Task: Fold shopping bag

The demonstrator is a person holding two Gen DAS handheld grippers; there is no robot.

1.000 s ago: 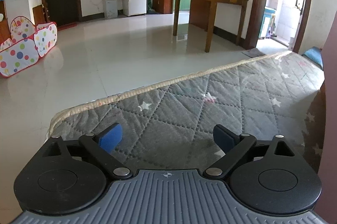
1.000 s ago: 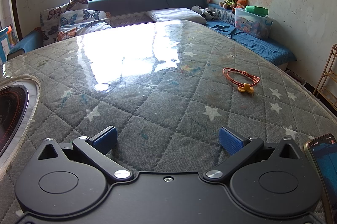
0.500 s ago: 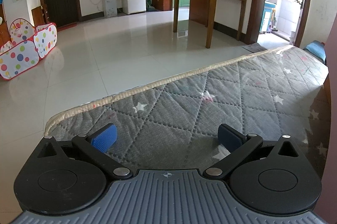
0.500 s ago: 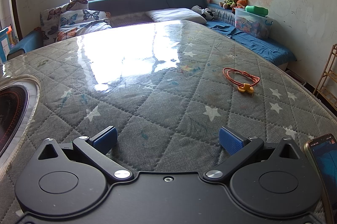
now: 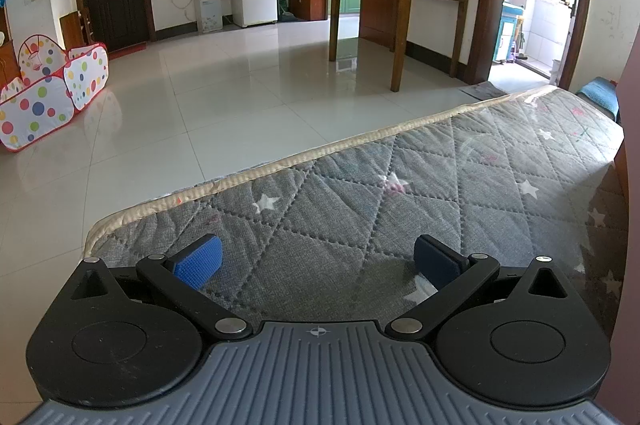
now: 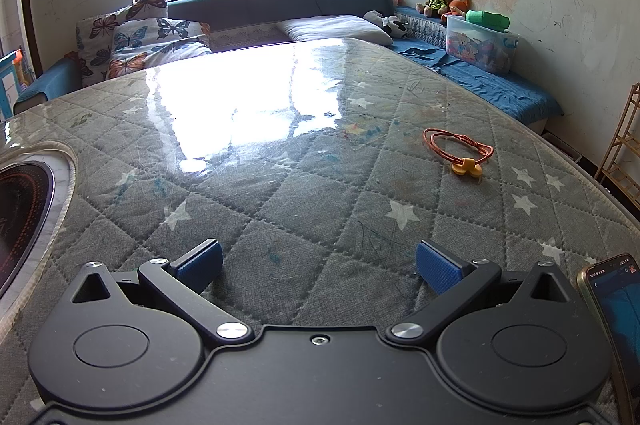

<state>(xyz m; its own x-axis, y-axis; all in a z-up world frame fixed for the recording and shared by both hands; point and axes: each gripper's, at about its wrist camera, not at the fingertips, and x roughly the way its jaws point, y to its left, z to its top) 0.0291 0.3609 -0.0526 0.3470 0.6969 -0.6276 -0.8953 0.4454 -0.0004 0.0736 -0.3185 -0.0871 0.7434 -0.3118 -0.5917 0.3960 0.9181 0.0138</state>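
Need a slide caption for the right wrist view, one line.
Right tongs open and empty over the quilted star-print cover; orange cord loop ahead right, phone at the right edge.

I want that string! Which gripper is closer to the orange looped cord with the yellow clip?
Right. The right gripper has the orange looped cord ahead, slightly right. The left gripper faces the floor; no cord shows there.

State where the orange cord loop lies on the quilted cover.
In the right wrist view, the orange cord loop lies flat on the quilted cover, right of centre, beyond the phone.

Shopping bag not in view
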